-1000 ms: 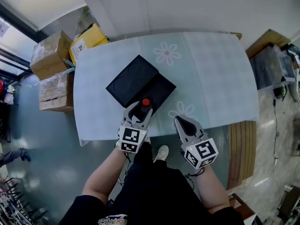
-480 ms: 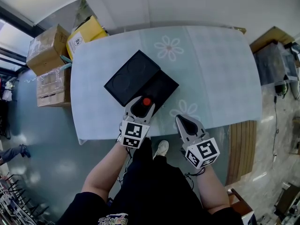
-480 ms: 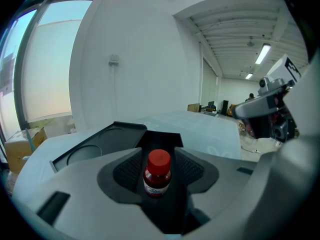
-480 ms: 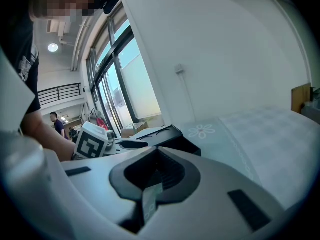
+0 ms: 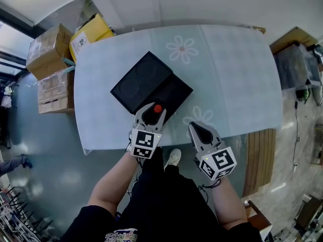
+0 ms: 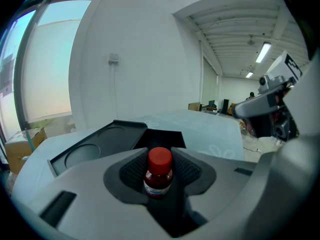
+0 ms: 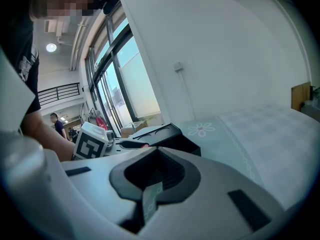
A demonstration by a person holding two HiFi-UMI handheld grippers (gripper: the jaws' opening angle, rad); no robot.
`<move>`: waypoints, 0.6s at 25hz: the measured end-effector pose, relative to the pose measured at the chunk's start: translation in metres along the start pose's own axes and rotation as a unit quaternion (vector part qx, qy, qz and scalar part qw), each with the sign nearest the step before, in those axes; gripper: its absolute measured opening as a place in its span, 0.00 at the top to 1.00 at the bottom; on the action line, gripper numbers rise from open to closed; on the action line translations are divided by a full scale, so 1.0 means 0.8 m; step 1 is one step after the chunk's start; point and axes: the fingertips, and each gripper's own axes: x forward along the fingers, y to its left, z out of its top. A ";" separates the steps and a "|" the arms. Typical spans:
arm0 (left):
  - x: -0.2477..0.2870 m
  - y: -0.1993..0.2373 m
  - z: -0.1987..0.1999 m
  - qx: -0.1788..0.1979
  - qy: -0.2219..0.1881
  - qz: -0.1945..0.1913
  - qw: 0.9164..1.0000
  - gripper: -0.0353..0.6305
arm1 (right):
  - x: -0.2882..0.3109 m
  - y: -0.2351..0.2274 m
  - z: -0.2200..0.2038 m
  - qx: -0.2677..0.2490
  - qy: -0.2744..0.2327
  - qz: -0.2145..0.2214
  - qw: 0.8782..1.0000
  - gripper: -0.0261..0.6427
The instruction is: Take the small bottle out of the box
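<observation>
At the head view's ten o'clock, off the table's edge, cardboard cartons point(image 5: 50, 49) stood on the floor, no part of the job. Nearer the middle, the table point(image 5: 237, 74) under its pale flowered cloth carried the black box point(image 5: 177, 91). Its lid point(image 5: 139, 82) lay flat at the box's ten o'clock, touching it. The left gripper point(image 5: 153, 112) reached into the box from six o'clock. The small bottle point(image 6: 159, 173) stood upright, red cap on top, near the box's six-o'clock corner and between that gripper's jaws. Those jaws were closing. The left gripper view showed the ribbed pads point(image 6: 134, 170) just beside the bottle on either flank, and as far as I could judge they did not yet press it. The jaws hid the bottle's base, so I could not tell whether it rested on the box floor. At the box's four o'clock, near the table's front edge, the right gripper point(image 5: 198, 130) hovered apart from everything. Its jaws were drawn almost together on nothing, with only a sliver of cloth showing through the slit.

By my reading the step in hand was the grasp itself: the reach looked finished, the lift not yet begun. The next move would call for the pinch to firm up on the bottle's body below the cap. After that would come a straight lift clear of the box wall, with the bottle kept upright.
</observation>
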 end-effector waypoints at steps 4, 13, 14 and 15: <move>0.000 0.000 -0.001 0.001 0.002 0.001 1.000 0.70 | -0.001 -0.002 -0.002 0.004 0.001 0.000 1.000 0.93; -0.014 0.002 0.009 -0.011 -0.001 0.013 1.000 0.71 | -0.015 -0.002 0.003 0.000 -0.011 0.003 1.000 0.93; -0.018 0.001 0.011 -0.011 -0.003 0.014 1.000 0.71 | -0.018 -0.001 0.004 -0.002 -0.013 0.003 1.000 0.93; -0.022 0.000 0.014 -0.011 -0.005 0.015 1.000 0.71 | -0.021 0.001 0.006 -0.004 -0.015 0.004 1.000 0.93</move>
